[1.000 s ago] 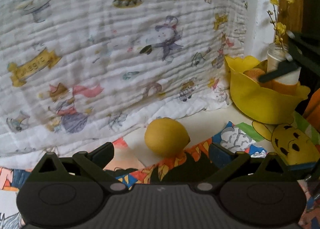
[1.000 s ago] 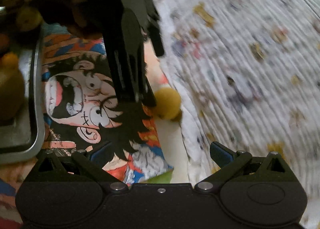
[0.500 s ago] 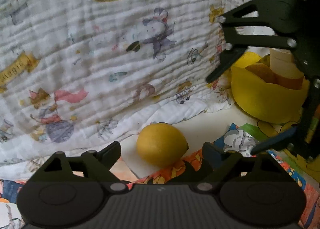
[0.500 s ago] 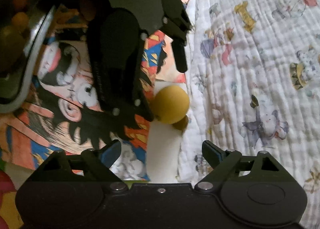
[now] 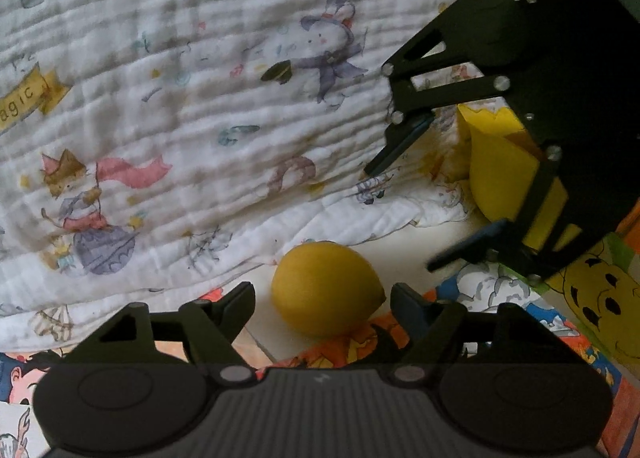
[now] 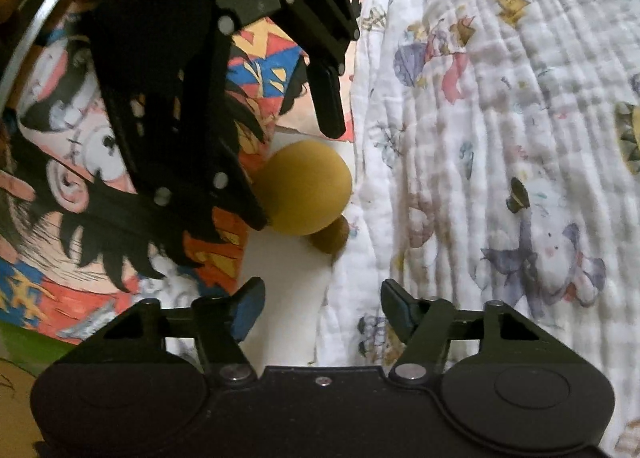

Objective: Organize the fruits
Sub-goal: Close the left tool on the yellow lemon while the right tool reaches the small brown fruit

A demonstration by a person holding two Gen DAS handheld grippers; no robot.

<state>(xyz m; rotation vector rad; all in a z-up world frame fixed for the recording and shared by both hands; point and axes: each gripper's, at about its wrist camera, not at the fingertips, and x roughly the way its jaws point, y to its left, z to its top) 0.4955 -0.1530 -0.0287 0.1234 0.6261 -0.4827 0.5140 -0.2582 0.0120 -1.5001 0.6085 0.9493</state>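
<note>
A yellow lemon (image 5: 326, 288) lies on the table at the edge of a white printed blanket (image 5: 180, 97). My left gripper (image 5: 322, 304) is open, its fingers on either side of the lemon, not closed on it. My right gripper (image 6: 322, 306) is open and empty, a short way from the lemon (image 6: 304, 187), which the left gripper (image 6: 296, 173) straddles in that view. The right gripper also shows in the left wrist view (image 5: 400, 217), at the right above the lemon.
A yellow bowl (image 5: 504, 173) stands at the back right, partly hidden by the right gripper. A colourful cartoon mat (image 6: 80, 137) covers the table. A metal tray rim (image 6: 36, 29) shows at the far left in the right wrist view.
My left gripper has moved closer, so the lemon now sits between its fingers. My right gripper has swung in from the right toward the lemon.
</note>
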